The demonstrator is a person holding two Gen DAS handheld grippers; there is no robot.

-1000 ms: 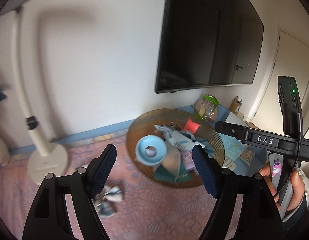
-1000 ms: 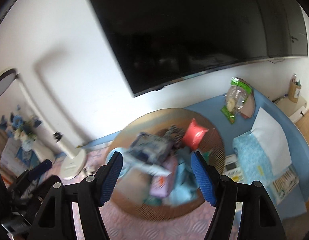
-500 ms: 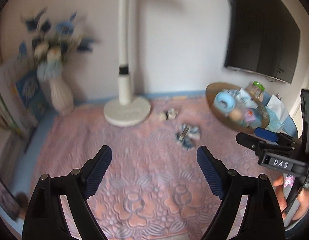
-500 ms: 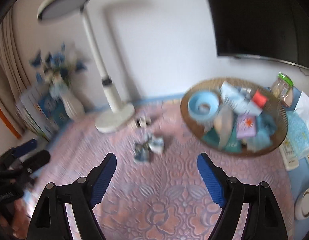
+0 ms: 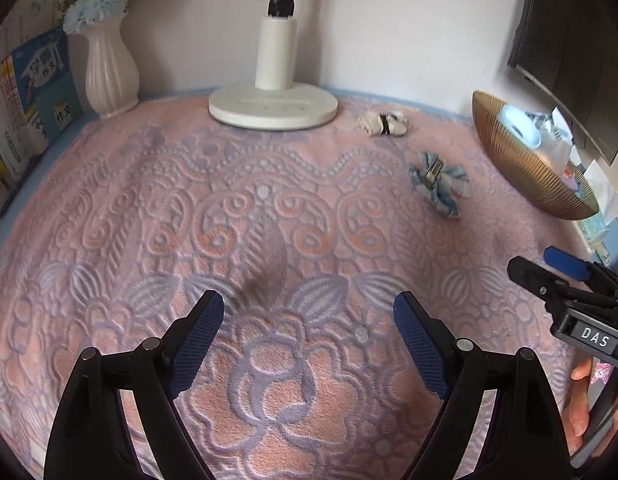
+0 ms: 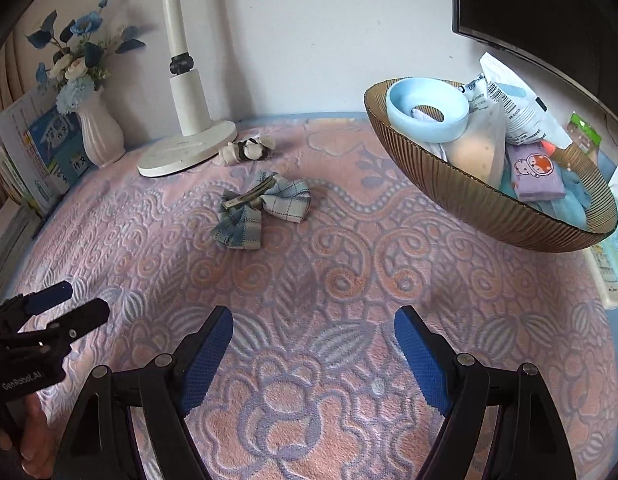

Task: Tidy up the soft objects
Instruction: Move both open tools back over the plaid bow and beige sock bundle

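Well ahead of both sets of fingers, a blue plaid bow [image 6: 265, 208] lies on the pink patterned table cover [image 6: 309, 280], a cream bow [image 6: 247, 150] beyond it by the lamp base [image 6: 187, 152]. Left gripper [image 5: 309, 344] and right gripper [image 6: 313, 352] have just been opening and stand wide, empty. A ribbed bowl [image 6: 489, 204] sits far right.

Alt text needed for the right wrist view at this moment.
The open right gripper, jaws empty and just widened, hovers over a pink patterned cloth. Ahead lie a blue plaid hair bow and a small white bow by a lamp base; a full ribbed bowl sits right.
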